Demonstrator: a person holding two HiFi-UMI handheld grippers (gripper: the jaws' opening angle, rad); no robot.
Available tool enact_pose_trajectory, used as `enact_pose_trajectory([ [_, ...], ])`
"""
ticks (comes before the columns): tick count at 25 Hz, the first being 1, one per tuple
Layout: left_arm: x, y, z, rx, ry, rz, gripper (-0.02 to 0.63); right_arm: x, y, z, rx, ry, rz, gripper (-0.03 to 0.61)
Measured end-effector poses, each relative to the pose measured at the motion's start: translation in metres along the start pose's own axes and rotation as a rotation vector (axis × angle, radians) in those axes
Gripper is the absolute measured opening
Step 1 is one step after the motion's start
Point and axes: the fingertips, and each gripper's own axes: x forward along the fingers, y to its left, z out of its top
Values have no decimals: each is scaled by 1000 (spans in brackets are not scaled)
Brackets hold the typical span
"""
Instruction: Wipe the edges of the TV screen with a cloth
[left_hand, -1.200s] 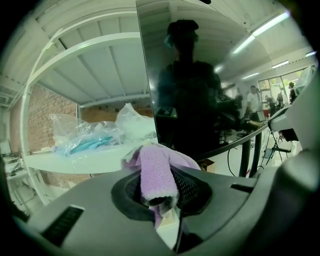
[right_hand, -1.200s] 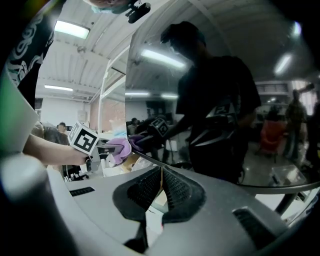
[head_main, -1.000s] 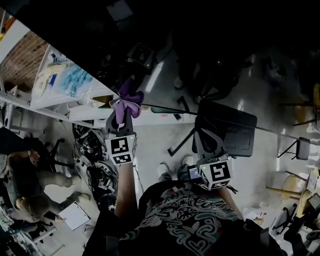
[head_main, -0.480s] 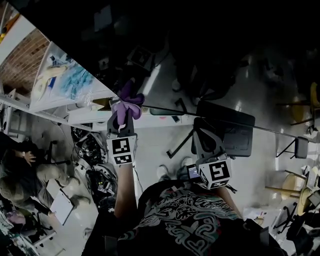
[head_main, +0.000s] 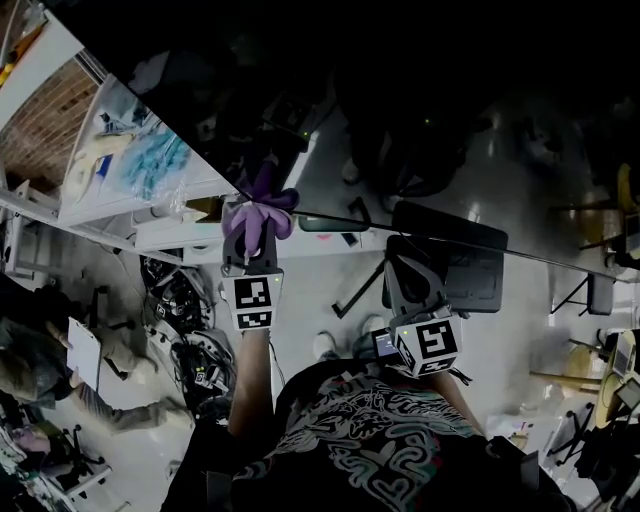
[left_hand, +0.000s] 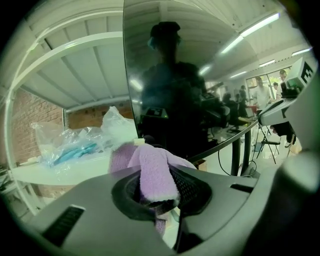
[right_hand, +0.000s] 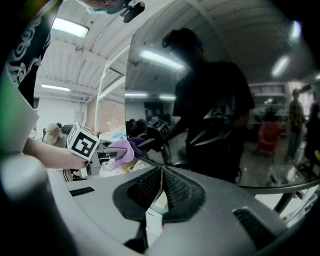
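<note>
- Cloth (head_main: 258, 210): soft, light, limp. The left gripper (head_main: 250, 241) is clamped on its bunched middle, and the loose ends meet the TV (head_main: 430, 110) at its lower left corner.
- Right gripper (head_main: 405, 262): jaws together, empty, near the bottom edge.
- The screen is probably fragile, so press lightly.
- Shelf (head_main: 150, 225) with bags (head_main: 150, 160) just beside the corner may obstruct.

This looks like a shared lab or workshop. There is a bare brick wall (head_main: 40, 135), white shelving (head_main: 100, 225) holding clear plastic bags (head_main: 140, 160), and a tangle of cables and equipment (head_main: 190, 335) on the pale floor (head_main: 300, 290). Strip lights (right_hand: 67, 27) run overhead, and another person (head_main: 35, 365) is off to one side.
</note>
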Motion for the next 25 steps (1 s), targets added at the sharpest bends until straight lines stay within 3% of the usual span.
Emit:
enact_pose_trajectory([
  [8, 2, -11, 4, 29, -8, -43, 66, -4, 2, 3, 56, -27, -24, 35],
  [25, -1, -18, 3, 26, -10, -118, 66, 0, -35, 5, 62, -21, -297, 35],
])
